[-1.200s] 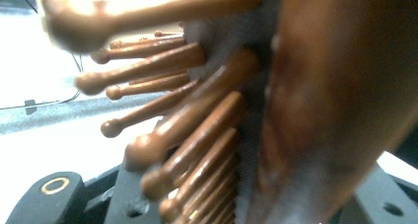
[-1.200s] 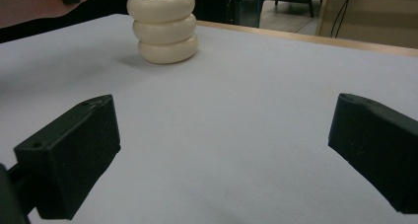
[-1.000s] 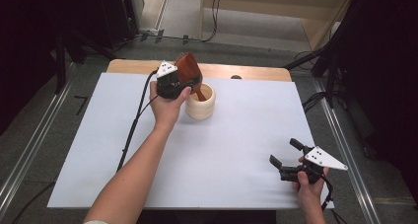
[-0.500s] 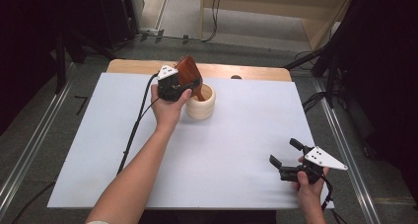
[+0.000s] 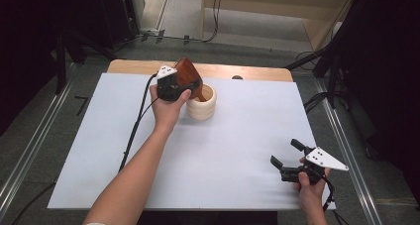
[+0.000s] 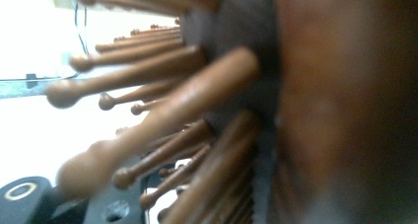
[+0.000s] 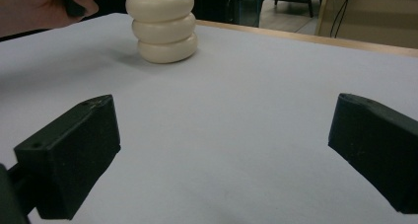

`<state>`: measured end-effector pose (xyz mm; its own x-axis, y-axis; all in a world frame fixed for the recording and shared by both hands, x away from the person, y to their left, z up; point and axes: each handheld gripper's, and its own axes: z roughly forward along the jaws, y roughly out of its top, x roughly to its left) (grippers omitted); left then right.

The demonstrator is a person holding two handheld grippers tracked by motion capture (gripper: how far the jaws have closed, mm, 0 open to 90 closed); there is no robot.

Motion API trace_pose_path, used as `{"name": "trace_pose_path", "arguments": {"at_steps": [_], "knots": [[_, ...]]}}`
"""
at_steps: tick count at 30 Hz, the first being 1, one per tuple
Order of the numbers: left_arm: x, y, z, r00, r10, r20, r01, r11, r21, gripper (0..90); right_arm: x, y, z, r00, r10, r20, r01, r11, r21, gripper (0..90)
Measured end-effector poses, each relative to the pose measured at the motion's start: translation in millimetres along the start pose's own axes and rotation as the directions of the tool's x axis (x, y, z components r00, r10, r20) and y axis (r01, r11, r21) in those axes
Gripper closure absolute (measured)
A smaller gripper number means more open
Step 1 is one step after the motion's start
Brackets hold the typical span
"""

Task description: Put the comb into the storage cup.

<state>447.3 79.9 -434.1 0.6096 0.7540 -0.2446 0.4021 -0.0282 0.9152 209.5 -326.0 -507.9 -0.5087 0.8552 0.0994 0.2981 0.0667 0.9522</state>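
We log one cream ribbed cup (image 5: pixel 201 107) near the far edge of the white tabletop (image 5: pixel 223 150), with the handle of one wooden hairbrush (image 5: pixel 188 76) dipping into it. The left tool (image 5: pixel 179 87) is clamped on the brush head, bristles (image 6: pixel 162 110) close to its camera. The right tool (image 5: pixel 287 158) hovers near the front right corner, jaws wide apart, holding nothing; open sheet lies between it and the cup.

Right claw (image 7: pixel 222 150) gapes wide over white table (image 7: pixel 256 100); ribbed cream holder (image 7: pixel 162 26) beyond.
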Motion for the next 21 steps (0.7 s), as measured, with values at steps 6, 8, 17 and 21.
{"name": "trace_pose_path", "arguments": {"at_steps": [6, 8, 17, 21], "knots": [[2.5, 2.7, -3.7, 0.9997, -0.001, -0.025, 0.001, 1.0, -0.001, 27.1, 0.2, 0.1, 0.1, 1.0, 0.0, 0.001, 0.0, 1.0, 0.0, 0.0], [3.0, 2.0, -3.3, 0.9998, -0.001, -0.018, 0.001, 1.0, 0.003, 23.2, 0.3, 0.1, 0.2, 1.0, 0.001, 0.001, -0.001, 1.0, 0.001, 0.0], [-1.8, 2.2, -4.5, 0.9986, 0.047, -0.027, -0.047, 0.9988, -0.016, 0.0, 0.3, 0.1, 0.2, 1.0, 0.001, 0.001, -0.001, 1.0, 0.001, 0.0], [-0.8, 2.8, -6.3, 0.9983, 0.054, -0.023, -0.055, 0.9982, -0.023, 0.0, 0.1, 0.1, 0.1, 1.0, 0.001, 0.001, -0.001, 1.0, 0.0, 0.0]]}}
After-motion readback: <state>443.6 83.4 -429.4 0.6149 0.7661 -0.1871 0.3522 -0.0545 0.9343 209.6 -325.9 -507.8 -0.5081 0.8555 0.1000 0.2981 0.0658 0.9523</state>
